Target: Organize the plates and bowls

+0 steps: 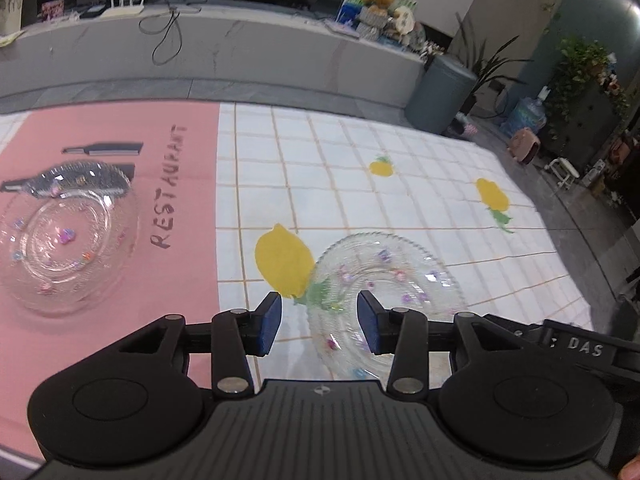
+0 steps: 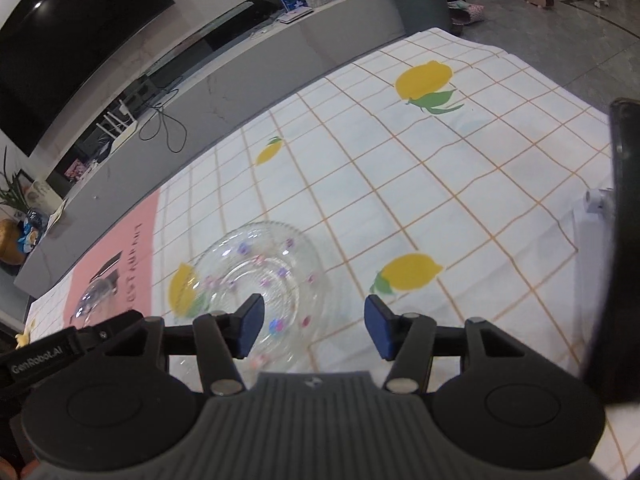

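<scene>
Plainly a reach between pick-ups: the left gripper and right gripper both stand about half open with nothing between the pads. Below them a clear glass plate lies on the lemon-print tablecloth; a second dish — perhaps a bowl — sits well apart on the pink mat reading "RESTAURANT". Next, one jaw must slip under a rim. Gripper bodies read "DAS" and "GenRobot.AI".
</scene>
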Motion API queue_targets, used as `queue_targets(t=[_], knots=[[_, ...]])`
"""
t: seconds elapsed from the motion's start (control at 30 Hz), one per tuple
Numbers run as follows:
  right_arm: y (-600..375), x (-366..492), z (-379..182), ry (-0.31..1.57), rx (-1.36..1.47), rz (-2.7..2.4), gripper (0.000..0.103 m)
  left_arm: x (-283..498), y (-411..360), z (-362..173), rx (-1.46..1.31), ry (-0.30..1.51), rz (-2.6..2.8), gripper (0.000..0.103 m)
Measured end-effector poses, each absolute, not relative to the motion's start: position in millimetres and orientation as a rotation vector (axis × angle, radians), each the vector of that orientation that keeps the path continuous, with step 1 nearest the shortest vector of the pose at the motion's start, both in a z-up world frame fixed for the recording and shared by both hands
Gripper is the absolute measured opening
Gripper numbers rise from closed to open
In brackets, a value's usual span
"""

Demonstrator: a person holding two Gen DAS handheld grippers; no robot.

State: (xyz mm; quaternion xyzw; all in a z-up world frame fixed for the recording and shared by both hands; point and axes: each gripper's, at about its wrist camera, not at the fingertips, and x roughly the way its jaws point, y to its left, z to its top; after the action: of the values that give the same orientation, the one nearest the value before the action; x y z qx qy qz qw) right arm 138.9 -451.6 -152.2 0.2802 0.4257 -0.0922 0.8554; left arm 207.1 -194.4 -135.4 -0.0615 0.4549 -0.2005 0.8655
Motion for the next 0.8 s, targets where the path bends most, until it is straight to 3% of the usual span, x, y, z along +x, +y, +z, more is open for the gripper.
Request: queue_targets(t=[0.43, 0.5, 0.7, 0.8], knots=[[-449.9, 158.3, -176.3, 0.873, 0.582, -0.181, 0.044, 223.3, -199.3, -165.8, -0.143, 0.963, -0.418, 0.047], [-448.3, 159.7, -178.0, 0.871, 0.584, -0.175, 0.036, 223.3, -201.2, -166.0, -0.134, 0.958, -0.422, 0.035], [-444.1, 160.3, -180.4, 0.869, 0.593, -0.179, 0.019, 225.5, -202.6, -165.9, -0.149, 0.967, -0.449, 0.015], [-441.2, 160.0, -180.6, 0.873, 0.581, -0.192, 0.012, 225.7, -206.1, -164.6, -0.139, 0.974, -0.442, 0.014]])
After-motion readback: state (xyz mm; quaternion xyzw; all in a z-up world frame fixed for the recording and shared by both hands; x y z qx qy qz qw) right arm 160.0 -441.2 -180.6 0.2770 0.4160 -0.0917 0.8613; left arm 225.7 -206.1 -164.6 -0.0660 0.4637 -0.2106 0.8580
